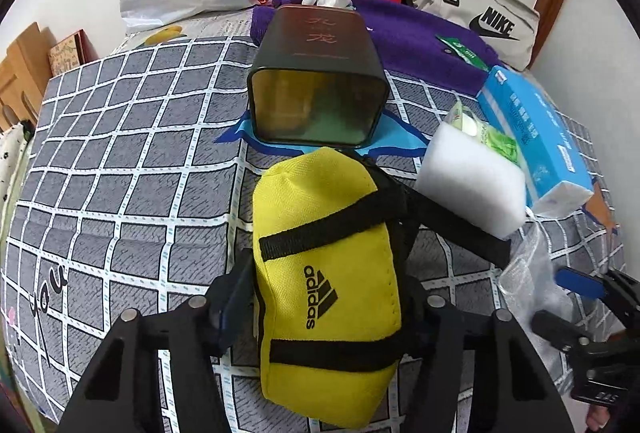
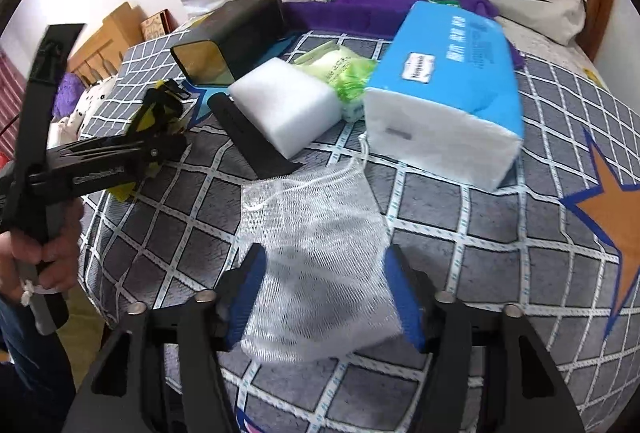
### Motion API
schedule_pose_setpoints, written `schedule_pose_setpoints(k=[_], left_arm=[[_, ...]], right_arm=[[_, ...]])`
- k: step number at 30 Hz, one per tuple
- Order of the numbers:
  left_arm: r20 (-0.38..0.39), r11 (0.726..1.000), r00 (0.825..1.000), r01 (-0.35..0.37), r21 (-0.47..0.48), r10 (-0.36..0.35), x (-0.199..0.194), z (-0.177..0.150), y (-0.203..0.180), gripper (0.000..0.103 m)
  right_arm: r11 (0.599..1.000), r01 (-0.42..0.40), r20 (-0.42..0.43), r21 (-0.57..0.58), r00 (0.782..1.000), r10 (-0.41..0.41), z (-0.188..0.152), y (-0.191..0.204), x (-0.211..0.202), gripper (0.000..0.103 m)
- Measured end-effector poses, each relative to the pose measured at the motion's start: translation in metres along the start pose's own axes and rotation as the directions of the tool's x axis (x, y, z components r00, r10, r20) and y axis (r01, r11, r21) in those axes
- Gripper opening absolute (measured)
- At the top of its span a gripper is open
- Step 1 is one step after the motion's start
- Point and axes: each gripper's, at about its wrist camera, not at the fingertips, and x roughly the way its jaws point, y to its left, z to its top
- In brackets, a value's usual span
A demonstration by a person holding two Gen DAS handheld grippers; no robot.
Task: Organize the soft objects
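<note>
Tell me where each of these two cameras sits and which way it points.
Left wrist: sits on the left tongs, looking down along them at the yellow pouch between the fingers; right tongs at the edge.
Right wrist: sits on the right tongs, looking down at the mesh bag; a hand holds the left tongs.
Shared: white sponge, blue tissue pack, black tin.

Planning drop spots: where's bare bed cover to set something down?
Free: the checked cover left of the tin and yellow pouch, and right of the tissue pack, around the star print. Crowded: tin, sponge, tissue pack and mesh bag cluster together.
</note>
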Motion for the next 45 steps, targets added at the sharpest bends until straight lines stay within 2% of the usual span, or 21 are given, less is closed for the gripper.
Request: schedule_pose_setpoints(k=[1, 6, 8, 11, 13, 15, 16, 19, 21, 23, 33, 37, 40, 42, 45], left_arm=[[0.001, 1.000, 1.000, 0.006, 0.004, -0.006, -0.001, -0.001, 0.000, 0.057], [-0.003, 1.000, 1.000, 0.009, 0.010, -0.009, 0.001, -0.001, -0.002, 0.057], [-0.005, 1.000, 1.000, 0.012, 0.011, -0.012, 0.001, -0.001, -0.002, 0.057], [-0.005, 1.000, 1.000, 0.018, 0.015, -0.018, 0.001, 0.000, -0.002, 0.057], [-0.004, 0.999, 1.000, 0.030, 0.011, -0.030, 0.000, 0.000, 0.000, 0.057], [-0.002, 0.999, 0.999, 0.042, 0.003, -0.042, 0.000, 0.000, 0.002, 0.057], [-0.002, 0.999, 0.999, 0.044, 0.001, -0.044, 0.000, 0.000, 0.002, 0.057], [0.002, 0.999, 0.999, 0.046, 0.000, -0.046, -0.002, 0.000, 0.001, 0.057], [0.014, 0.999, 0.999, 0.052, 0.005, -0.053, -0.005, 0.001, 0.000, 0.056], [0.023, 0.998, 0.998, 0.064, 0.006, -0.065, -0.009, 0.000, 0.000, 0.054], [0.068, 0.992, 0.990, 0.122, -0.011, -0.121, -0.035, 0.005, 0.011, 0.047], [0.085, 0.993, 0.990, 0.118, -0.003, -0.117, -0.044, 0.007, 0.014, 0.045], [0.088, 0.989, 0.985, 0.147, -0.003, -0.146, -0.049, 0.010, 0.017, 0.021], [0.087, 0.985, 0.982, 0.170, -0.010, -0.169, -0.051, 0.011, 0.018, 0.021], [0.090, 0.988, 0.984, 0.156, 0.005, -0.155, -0.050, 0.014, 0.016, 0.021]], right_arm=[[1.000, -0.008, -0.001, -0.001, 1.000, 0.008, 0.001, 0.001, 0.003, 0.068], [0.999, -0.027, 0.002, -0.026, 1.000, 0.027, 0.004, 0.014, 0.013, 0.087], [0.998, 0.002, 0.005, -0.064, 1.000, -0.001, 0.003, 0.021, 0.018, 0.091], [0.987, 0.066, 0.025, -0.144, 0.998, -0.063, -0.002, 0.034, 0.023, 0.091], [0.990, 0.065, 0.045, -0.126, 0.997, -0.060, -0.004, 0.031, 0.022, 0.086], [0.991, 0.076, 0.067, -0.106, 0.995, -0.069, -0.005, 0.027, 0.018, 0.066], [0.992, 0.077, 0.073, -0.095, 0.995, -0.070, -0.006, 0.023, 0.016, 0.060], [0.998, 0.048, 0.086, -0.029, 0.995, -0.046, -0.006, 0.005, 0.009, 0.018], [1.000, -0.015, 0.078, 0.012, 0.997, 0.014, -0.004, -0.008, 0.006, 0.010], [0.998, -0.058, 0.074, 0.039, 0.996, 0.055, -0.003, -0.015, 0.003, 0.010], [1.000, -0.026, 0.117, -0.013, 0.993, 0.027, 0.004, -0.005, -0.020, 0.010], [0.999, -0.026, 0.146, -0.031, 0.989, 0.030, 0.007, 0.000, -0.035, 0.009], [0.999, -0.027, 0.172, -0.042, 0.984, 0.034, 0.015, 0.003, -0.046, 0.009], [0.998, -0.028, 0.188, -0.050, 0.981, 0.036, 0.018, 0.005, -0.052, 0.009], [0.998, -0.030, 0.206, -0.055, 0.978, 0.041, 0.026, 0.007, -0.056, 0.009]])
